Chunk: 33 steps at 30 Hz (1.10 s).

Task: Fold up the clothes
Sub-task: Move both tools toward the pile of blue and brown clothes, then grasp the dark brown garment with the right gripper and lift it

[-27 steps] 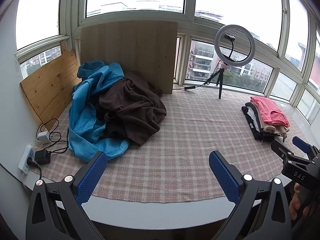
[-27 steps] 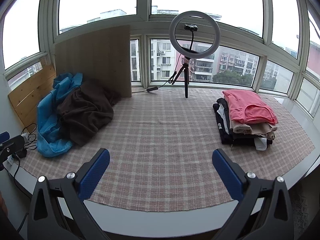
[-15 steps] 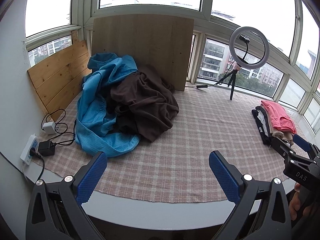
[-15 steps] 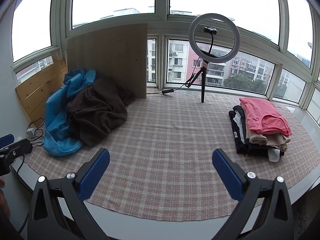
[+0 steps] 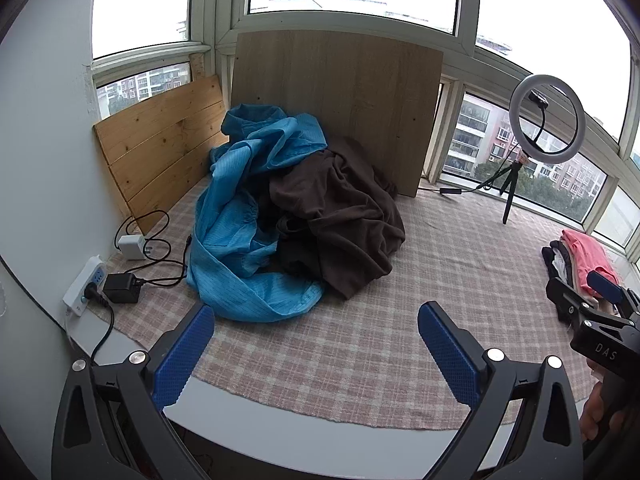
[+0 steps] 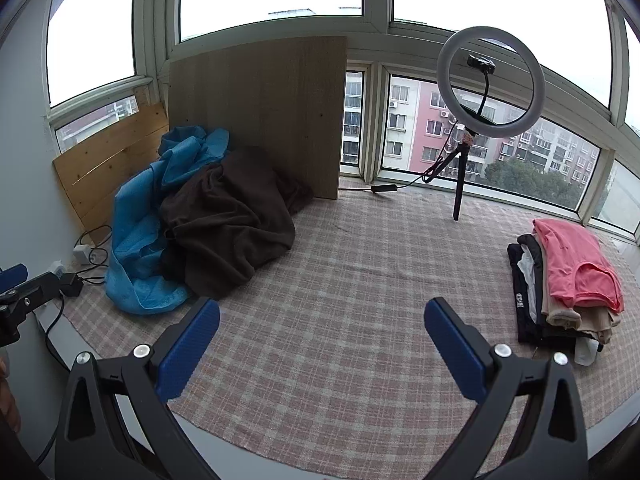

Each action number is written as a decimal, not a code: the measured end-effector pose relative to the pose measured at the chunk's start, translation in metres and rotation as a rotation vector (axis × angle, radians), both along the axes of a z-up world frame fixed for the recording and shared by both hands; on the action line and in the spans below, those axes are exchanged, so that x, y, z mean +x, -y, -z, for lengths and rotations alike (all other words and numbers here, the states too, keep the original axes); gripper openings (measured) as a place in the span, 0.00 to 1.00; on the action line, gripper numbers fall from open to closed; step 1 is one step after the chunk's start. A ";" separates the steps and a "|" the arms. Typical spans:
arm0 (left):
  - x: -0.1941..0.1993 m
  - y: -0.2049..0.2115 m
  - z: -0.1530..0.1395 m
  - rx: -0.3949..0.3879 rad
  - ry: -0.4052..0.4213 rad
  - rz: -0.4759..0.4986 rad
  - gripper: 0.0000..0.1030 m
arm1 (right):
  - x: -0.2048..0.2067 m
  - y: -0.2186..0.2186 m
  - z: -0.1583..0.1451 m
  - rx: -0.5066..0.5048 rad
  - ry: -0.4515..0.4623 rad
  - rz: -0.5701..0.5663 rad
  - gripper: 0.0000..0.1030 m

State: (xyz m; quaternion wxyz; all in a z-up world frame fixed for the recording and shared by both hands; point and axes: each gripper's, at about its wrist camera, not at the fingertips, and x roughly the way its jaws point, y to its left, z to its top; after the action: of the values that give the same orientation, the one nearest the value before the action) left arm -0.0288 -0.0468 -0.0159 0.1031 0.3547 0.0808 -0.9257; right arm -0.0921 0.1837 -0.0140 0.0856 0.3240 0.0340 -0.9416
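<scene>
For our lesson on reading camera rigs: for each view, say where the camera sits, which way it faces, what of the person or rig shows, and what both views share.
Left wrist: sits behind the open left tongs, facing the blue garment and brown garment; the right tongs and a hand show.
Right wrist: sits behind the open right tongs, facing the checked cloth; the left tongs show at the edge.
Shared: both garments, folded stack, ring light, board.

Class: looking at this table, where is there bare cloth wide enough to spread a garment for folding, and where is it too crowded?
The widest free patch is the checked tablecloth between the brown garment and the folded stack, in front of the ring light. Crowded: the left end, where the blue garment, chargers and power strip lie.
</scene>
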 end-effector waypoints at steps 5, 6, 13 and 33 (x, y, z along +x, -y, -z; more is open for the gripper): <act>-0.004 0.014 -0.001 0.000 -0.016 -0.094 0.99 | -0.024 0.010 0.001 0.006 -0.020 -0.078 1.00; -0.006 0.017 -0.002 0.001 -0.018 -0.113 0.99 | -0.030 0.012 0.001 0.006 -0.027 -0.094 1.00; -0.015 0.040 -0.010 -0.043 -0.023 -0.239 0.99 | -0.073 0.022 -0.003 -0.018 -0.079 -0.220 1.00; -0.090 0.147 -0.006 -0.031 -0.005 -0.205 0.99 | -0.187 0.186 0.066 -0.019 0.145 -0.490 0.67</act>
State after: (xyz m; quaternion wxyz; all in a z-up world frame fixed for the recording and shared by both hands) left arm -0.1193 -0.1936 -0.0096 0.2026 0.3406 0.1025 -0.9124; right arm -0.2788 -0.0027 -0.0802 0.3165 0.3718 0.0967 -0.8673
